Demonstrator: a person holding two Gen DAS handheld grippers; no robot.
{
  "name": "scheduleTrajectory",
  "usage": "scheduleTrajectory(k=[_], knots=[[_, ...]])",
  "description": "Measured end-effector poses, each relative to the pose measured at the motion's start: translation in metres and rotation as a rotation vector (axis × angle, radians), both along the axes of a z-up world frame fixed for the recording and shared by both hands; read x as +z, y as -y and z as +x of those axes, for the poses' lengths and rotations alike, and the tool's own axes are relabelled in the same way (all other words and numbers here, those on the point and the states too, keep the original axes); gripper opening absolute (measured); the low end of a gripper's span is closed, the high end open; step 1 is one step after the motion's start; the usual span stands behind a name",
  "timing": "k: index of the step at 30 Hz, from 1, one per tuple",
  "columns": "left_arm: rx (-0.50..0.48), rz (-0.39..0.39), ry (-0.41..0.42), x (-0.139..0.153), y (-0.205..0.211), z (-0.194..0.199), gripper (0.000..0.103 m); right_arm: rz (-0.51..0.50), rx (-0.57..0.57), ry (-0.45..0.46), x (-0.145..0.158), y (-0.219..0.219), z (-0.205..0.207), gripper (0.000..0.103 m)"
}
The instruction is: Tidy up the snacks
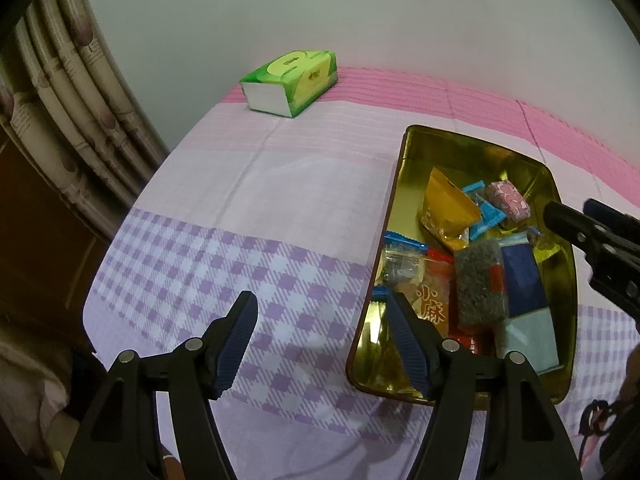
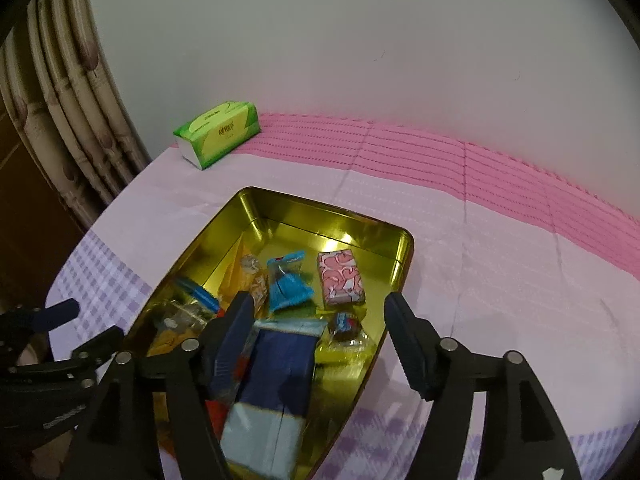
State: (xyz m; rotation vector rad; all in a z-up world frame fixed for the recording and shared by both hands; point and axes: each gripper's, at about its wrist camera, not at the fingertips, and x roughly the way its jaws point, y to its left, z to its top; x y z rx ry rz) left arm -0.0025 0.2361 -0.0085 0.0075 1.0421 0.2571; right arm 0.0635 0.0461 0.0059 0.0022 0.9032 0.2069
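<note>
Desk under a pink and purple checked cloth, bearing a gold tin near its front. Snacks appear gathered inside already: a blue and pale box, an orange pouch, a pink patterned packet, small blue wrappers. No loose snacks show outside, so little seems left. A green tissue pack sits well apart. Right gripper hangs wide and empty above the tin; left gripper is wide and empty at its edge.

both grippers angled down, left gripper jaws wide apart, right gripper spread too, nothing pinched
</note>
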Motion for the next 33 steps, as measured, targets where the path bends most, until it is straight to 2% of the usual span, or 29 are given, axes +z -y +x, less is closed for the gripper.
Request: scheduleTrajectory(k=[4, 9, 20, 33], knots=[[-0.008, 0.009, -0.001, 0.0, 0.002, 0.001, 0.068, 0.009, -0.038, -0.01, 0.003, 0.005, -0.014, 0.084], [-0.02, 0.014, -0.004, 0.0, 0.006, 0.0, 0.068, 0.015, -0.066, -0.013, 0.007, 0.009, -0.032, 0.089], [-0.034, 0.016, -0.013, -0.001, 0.011, 0.001, 0.069, 0.002, -0.056, -0.09, -0.01, 0.005, -0.054, 0.095], [-0.047, 0.016, -0.026, -0.004, 0.014, 0.001, 0.071, -0.035, -0.024, -0.113, -0.019, -0.007, -0.058, 0.098]])
